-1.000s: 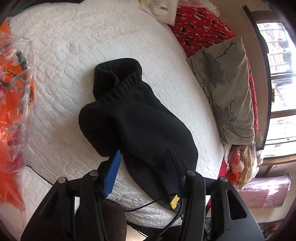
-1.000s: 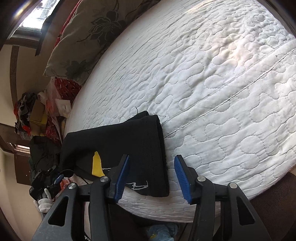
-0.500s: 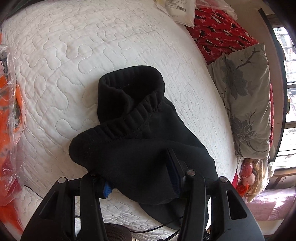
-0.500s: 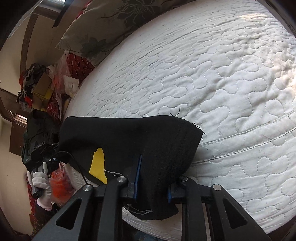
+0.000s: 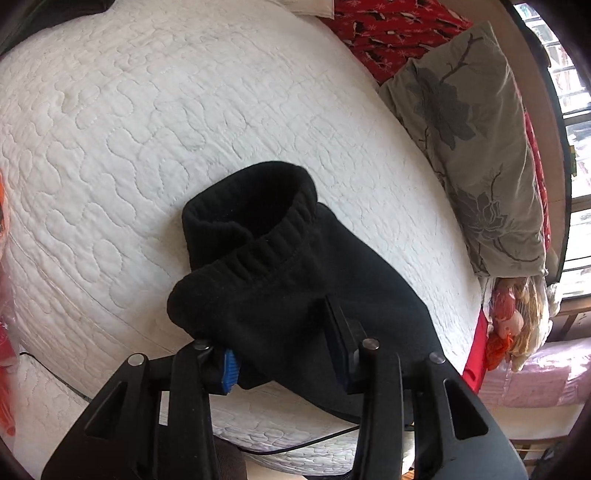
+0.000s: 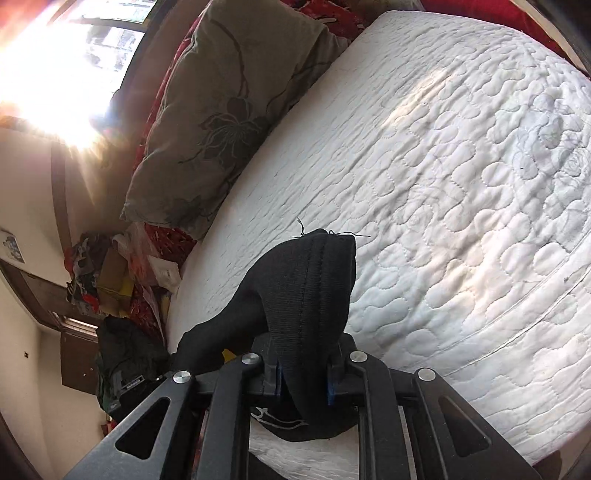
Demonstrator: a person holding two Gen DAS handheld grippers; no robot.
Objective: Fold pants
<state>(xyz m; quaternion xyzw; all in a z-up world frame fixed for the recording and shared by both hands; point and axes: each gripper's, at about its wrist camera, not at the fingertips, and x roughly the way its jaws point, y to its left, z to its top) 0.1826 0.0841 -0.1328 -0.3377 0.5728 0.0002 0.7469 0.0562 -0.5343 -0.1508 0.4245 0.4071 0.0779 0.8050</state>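
The black pants [image 5: 266,280] lie on the white quilted mattress [image 5: 147,110], their ribbed waistband bunched and facing away from me. My left gripper [image 5: 284,354] is closed on a thick fold of the pants near the mattress's front edge; the cloth hides most of its blue pads. In the right wrist view my right gripper [image 6: 303,376] is shut on the hem end of the pants [image 6: 310,291] and holds it lifted off the mattress [image 6: 461,184]. The cloth hangs down on both sides of the jaws.
A grey flowered pillow [image 5: 472,155] lies on red bedding [image 5: 388,29] along the far side; it also shows in the right wrist view [image 6: 229,103]. Orange plastic [image 5: 3,387] sits at the left edge. Clutter [image 6: 110,273] is piled beside the bed. A cable [image 5: 295,443] runs along the front edge.
Both grippers moved forward onto the pants and closed on them. The right gripper then lifted the hem end up off the mattress; the left one gathered the waist end.
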